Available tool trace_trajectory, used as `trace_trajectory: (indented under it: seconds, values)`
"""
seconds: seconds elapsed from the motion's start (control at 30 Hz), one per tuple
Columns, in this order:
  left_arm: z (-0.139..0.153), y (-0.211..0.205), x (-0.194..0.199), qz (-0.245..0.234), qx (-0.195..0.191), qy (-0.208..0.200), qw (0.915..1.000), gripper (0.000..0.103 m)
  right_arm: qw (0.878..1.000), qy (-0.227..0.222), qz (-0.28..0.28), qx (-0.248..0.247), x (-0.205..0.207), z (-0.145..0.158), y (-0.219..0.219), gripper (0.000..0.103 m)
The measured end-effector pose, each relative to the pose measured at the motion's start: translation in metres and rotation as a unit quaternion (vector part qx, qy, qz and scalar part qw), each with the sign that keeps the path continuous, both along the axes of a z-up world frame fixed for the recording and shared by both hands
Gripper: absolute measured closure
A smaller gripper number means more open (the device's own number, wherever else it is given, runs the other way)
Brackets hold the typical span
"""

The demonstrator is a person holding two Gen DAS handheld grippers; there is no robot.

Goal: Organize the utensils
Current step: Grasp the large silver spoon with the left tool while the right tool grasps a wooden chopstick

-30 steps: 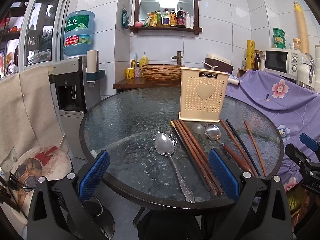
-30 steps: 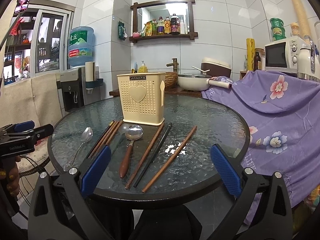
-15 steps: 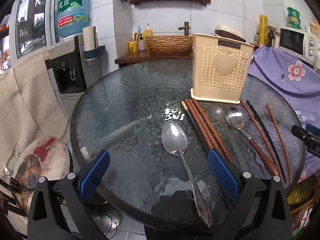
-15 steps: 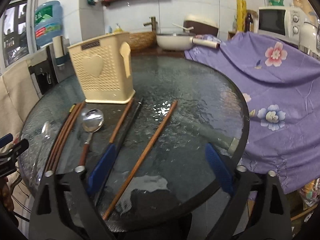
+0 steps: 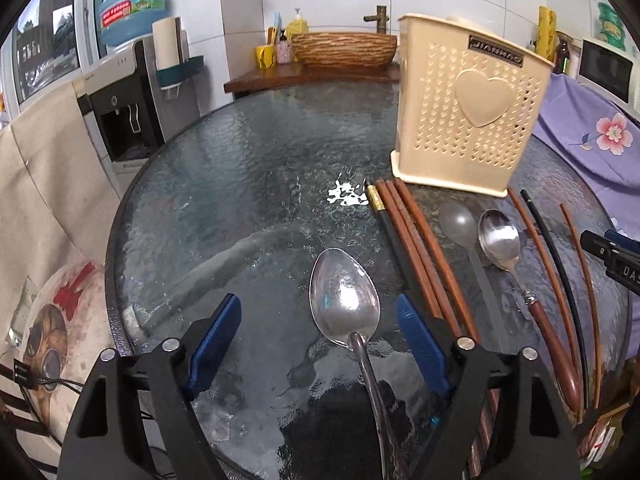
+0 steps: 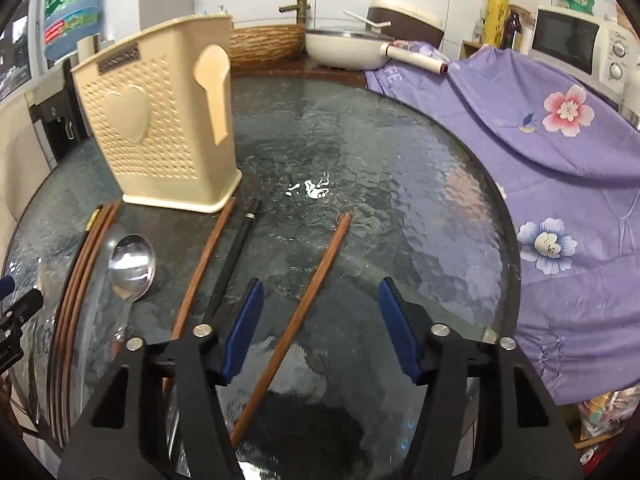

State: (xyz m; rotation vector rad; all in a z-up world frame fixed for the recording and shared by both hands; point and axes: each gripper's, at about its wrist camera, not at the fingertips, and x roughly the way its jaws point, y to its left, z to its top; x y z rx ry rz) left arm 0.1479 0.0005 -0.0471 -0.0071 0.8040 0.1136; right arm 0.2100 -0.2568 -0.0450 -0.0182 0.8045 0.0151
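Observation:
A cream perforated utensil holder point(image 5: 468, 108) stands on the round glass table point(image 5: 248, 184); it also shows in the right wrist view point(image 6: 160, 128). My left gripper point(image 5: 320, 340) is open, low over the table, straddling a steel spoon point(image 5: 344, 308). Beside it lie a bundle of brown chopsticks point(image 5: 420, 256), a wooden-handled spoon point(image 5: 500, 240) and more chopsticks point(image 5: 548, 264). My right gripper point(image 6: 322, 326) is open, straddling a single brown chopstick point(image 6: 316, 292). Left of it lie a brown and a black chopstick point(image 6: 224, 256) and the wooden-handled spoon point(image 6: 132, 268).
A purple flowered cloth point(image 6: 560, 152) covers furniture right of the table. A water dispenser point(image 5: 132, 80) and a cushioned chair point(image 5: 52, 208) stand to the left. A counter with a basket sink point(image 5: 344, 46) and a white pan point(image 6: 348, 50) lies behind.
Both grippers have moved forward and down over the table. The steel spoon now lies between the left fingers and the single brown chopstick between the right fingers.

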Motion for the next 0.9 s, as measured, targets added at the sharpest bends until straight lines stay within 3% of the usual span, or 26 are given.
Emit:
trace_trajectory:
  seconds: [0.47,0.9]
  values:
    - [-0.008,0.0,0.011,0.012,-0.014,0.023,0.9996,0.03,0.998,0.046,-0.027,0.02,0.047,-0.016,-0.001,0.068]
    - [-0.006,-0.003,0.027,0.008,-0.014,0.031,0.9994,0.038,0.998,0.061,0.016,0.009,0.075,-0.014,0.016,0.084]
